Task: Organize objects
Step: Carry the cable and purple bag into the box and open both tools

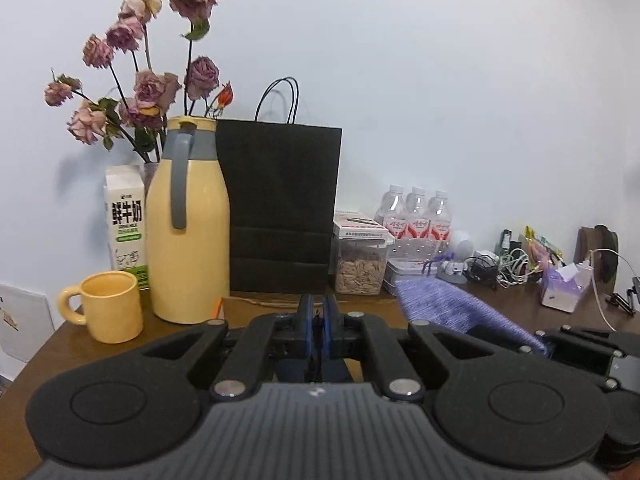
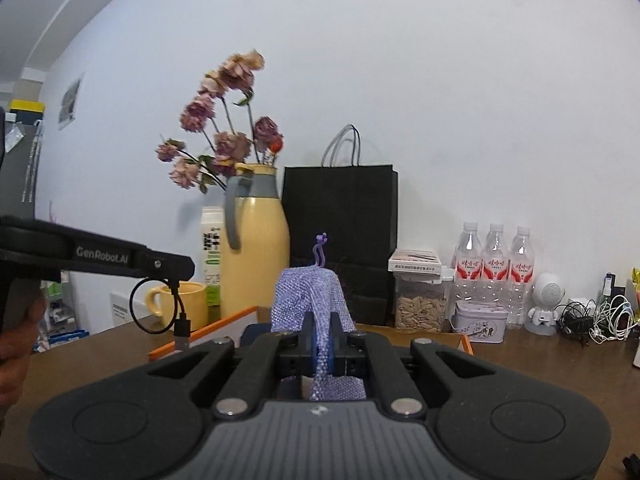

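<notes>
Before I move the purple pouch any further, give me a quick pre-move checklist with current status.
1. Right gripper grip on the purple mesh pouch: ok, fingers closed on the fabric.
2. Left gripper free: ok, fingers together with nothing visible between them.
3. Pouch clear of the table: cannot tell; its lower end is hidden behind the gripper body.
4. Orange-edged box under the pouch open: ok, but its contents cannot be seen.
5. Dangling black cable on the left gripper near the box rim: not ok, could snag.
6. Yellow mug and yellow jug upright: ok.
</notes>
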Demonstrator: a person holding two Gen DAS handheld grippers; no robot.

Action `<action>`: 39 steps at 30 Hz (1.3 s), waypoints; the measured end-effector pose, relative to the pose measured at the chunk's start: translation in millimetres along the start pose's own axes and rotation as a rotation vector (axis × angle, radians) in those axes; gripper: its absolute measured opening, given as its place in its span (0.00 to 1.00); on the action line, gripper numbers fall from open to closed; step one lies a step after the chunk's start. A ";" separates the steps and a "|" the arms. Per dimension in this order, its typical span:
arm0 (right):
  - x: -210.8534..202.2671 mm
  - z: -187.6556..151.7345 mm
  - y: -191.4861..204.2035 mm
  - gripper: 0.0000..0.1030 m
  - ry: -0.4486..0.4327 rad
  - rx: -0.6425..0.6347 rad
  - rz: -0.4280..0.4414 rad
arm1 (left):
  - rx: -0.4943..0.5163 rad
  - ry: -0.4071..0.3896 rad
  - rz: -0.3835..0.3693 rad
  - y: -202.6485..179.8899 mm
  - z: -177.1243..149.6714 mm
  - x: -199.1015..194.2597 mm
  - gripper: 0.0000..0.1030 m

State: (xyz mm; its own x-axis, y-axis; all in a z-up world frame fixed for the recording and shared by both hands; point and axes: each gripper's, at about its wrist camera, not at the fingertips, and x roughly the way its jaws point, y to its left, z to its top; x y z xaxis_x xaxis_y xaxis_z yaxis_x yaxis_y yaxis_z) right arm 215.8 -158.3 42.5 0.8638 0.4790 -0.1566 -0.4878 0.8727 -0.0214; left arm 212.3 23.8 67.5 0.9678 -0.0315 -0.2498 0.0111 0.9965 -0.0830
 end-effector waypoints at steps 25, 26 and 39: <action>64.4 -29.2 -17.0 1.00 0.104 -0.033 -0.095 | 0.041 0.034 0.157 -1.0 -27.2 74.8 1.00; 62.7 -28.3 -17.2 1.00 0.099 -0.031 -0.099 | 0.039 0.026 0.158 -1.6 -27.6 73.2 1.00; 31.1 -24.0 -19.2 1.00 0.049 -0.024 -0.117 | 0.002 -0.017 0.163 12.0 -40.3 30.9 1.00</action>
State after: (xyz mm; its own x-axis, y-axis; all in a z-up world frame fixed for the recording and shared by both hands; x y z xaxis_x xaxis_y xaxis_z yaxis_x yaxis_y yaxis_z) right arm 249.1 -162.4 14.3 0.9078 0.3687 -0.1998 -0.3878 0.9194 -0.0659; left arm 232.2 31.7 19.9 0.9609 0.1320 -0.2435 -0.1461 0.9884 -0.0409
